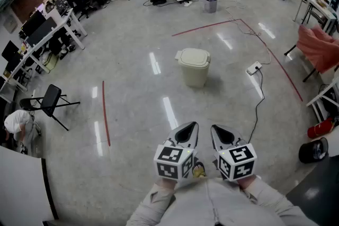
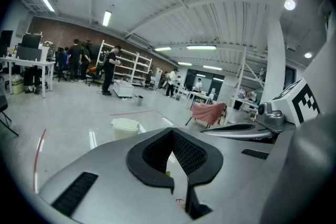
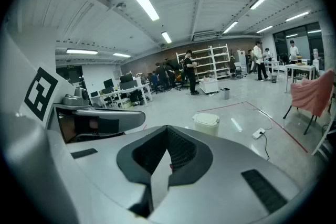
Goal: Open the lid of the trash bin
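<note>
Your left gripper (image 1: 186, 133) and right gripper (image 1: 223, 135) side by side, near your body. Trash bin (image 1: 194, 72) on floor well ahead of your fingertips, lid (image 1: 193, 56) on it. Power strip (image 1: 254, 68) ahead-right of right fingers, beside bin. Folding chair (image 1: 50, 101) far left of left fingers.

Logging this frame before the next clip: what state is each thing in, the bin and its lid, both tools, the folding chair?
trash bin: upright, untouched.
lid: shut, flat on the bin.
left tool: jaws together, nothing between them, well apart from the bin.
right tool: jaws together, nothing between them, well apart from the bin.
folding chair: unfolded, standing, nobody on it.
</note>
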`<action>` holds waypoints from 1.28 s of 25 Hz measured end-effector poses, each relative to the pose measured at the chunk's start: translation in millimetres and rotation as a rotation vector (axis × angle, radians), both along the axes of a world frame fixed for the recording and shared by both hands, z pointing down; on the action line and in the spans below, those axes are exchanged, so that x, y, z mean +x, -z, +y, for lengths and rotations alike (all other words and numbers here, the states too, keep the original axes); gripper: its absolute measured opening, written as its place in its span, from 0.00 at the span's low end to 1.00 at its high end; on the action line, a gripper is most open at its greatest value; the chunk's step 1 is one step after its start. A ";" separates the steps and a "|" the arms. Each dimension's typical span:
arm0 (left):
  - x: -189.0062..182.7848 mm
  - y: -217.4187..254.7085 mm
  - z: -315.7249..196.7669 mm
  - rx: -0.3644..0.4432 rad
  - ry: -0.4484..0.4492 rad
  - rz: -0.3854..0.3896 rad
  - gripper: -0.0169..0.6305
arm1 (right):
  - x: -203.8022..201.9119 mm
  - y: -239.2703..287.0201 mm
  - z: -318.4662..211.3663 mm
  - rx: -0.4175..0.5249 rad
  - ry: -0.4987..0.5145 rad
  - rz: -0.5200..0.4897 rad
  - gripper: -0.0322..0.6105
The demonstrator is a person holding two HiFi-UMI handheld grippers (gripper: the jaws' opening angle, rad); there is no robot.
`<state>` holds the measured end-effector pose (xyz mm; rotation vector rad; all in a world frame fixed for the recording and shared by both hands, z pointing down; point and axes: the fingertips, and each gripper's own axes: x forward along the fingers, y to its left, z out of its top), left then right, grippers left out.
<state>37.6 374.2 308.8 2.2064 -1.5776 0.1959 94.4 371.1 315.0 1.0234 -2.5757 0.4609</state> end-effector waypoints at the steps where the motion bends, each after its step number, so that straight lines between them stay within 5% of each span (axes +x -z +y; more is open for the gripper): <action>1: -0.4 0.7 -0.6 -0.001 -0.001 0.000 0.03 | 0.0 0.6 -0.5 0.000 -0.001 0.000 0.05; 21: -31.6 -7.0 -38.6 -0.010 0.032 -0.006 0.03 | -22.8 -7.0 -39.7 -0.037 0.005 -0.040 0.05; 32: -78.4 -26.2 -147.3 -0.069 0.052 -0.043 0.03 | -56.3 -15.8 -155.6 -0.052 -0.017 -0.028 0.05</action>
